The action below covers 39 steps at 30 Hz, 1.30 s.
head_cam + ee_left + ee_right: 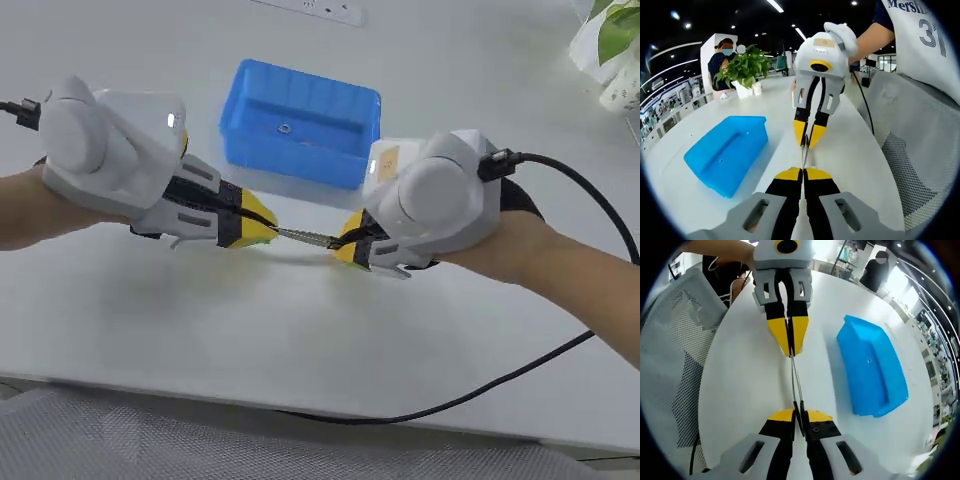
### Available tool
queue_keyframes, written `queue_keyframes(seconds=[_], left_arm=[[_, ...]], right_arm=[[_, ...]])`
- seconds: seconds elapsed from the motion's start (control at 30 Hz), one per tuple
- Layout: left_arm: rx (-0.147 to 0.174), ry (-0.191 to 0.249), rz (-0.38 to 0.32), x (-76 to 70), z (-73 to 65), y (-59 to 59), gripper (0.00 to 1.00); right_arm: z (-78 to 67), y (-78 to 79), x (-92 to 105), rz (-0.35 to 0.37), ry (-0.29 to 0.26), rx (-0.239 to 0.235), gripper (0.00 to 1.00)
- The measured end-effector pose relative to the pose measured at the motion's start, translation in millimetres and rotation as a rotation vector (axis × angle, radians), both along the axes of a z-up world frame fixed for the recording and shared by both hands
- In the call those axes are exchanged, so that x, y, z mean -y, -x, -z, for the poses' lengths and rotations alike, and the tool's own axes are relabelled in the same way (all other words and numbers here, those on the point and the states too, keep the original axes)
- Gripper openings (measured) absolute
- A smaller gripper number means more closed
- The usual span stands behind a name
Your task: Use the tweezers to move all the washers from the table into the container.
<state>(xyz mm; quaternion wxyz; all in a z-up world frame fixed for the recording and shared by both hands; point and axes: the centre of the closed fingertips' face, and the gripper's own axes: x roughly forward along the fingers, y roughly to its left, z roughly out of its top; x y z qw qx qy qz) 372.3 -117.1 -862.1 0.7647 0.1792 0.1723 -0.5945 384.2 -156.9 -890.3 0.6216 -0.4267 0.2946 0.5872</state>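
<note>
Above the white table (300, 330), just in front of the blue container (300, 120), the two grippers meet tip to tip with the tweezers (305, 236) spanning the short gap between them. The left gripper (268, 228) has its yellow-tipped jaws pressed together on one end of the tweezers. The right gripper (345, 243) clamps the other end the same way, so the tweezers hang clear of the tabletop. One small washer (285, 128) lies on the container's floor, toward its far wall. In the left gripper view the person's pale top (920, 45) bears dark lettering that begins "MerS" and a large figure 3, both cut off at the edge. A pale label (386, 160) on the right gripper's housing is too small to read. A potted plant (742, 67) stands on the table beyond the container.
</note>
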Motion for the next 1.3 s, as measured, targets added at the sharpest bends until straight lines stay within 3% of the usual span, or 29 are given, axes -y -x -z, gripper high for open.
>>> queue_keyframes(seconds=[0.1,0.27,0.37,0.53,0.73,0.93,1.07,1.17,1.23,1.3], left_arm=[[0.002,-0.049,0.012,-2.9,10.7,-1.9,0.04],[-0.001,-0.085,0.016,-5.1,20.7,-5.0,0.05],[0.011,-0.082,-0.001,-7.6,18.9,-9.9,0.06],[0.002,-0.095,-0.014,-10.1,18.5,-15.9,0.12],[-0.001,-0.117,-0.015,-11.6,19.3,-14.6,0.13],[-0.032,-0.122,-0.058,-12.1,19.4,-17.1,0.15],[-0.018,-0.159,-0.065,-14.8,18.7,-17.6,0.16],[-0.013,-0.196,-0.075,-23.7,17.5,-10.4,0.16],[0.001,-0.166,-0.130,-29.0,7.8,-7.8,0.16],[0.001,-0.132,-0.175,-31.9,-0.5,-5.4,0.16]], right_arm=[[2.0,-1.0,-0.7,-0.001,0.018,0.009,0.08],[2.7,-3.5,-2.0,0.022,0.031,0.003,0.09],[3.6,-3.8,-1.0,0.024,0.051,0.015,0.09],[2.8,-6.1,2.1,0.068,0.045,-0.001,0.10],[2.3,-7.4,5.2,0.115,0.018,-0.017,0.12],[-0.4,-8.4,7.4,0.153,-0.004,-0.042,0.16],[-1.7,-6.8,8.8,0.170,-0.017,-0.046,0.17],[-7.8,-5.9,9.5,0.194,-0.050,-0.037,0.18],[-14.8,-9.7,11.3,0.221,-0.079,-0.004,0.18],[-24.0,-11.7,10.4,0.276,-0.144,0.003,0.18]])
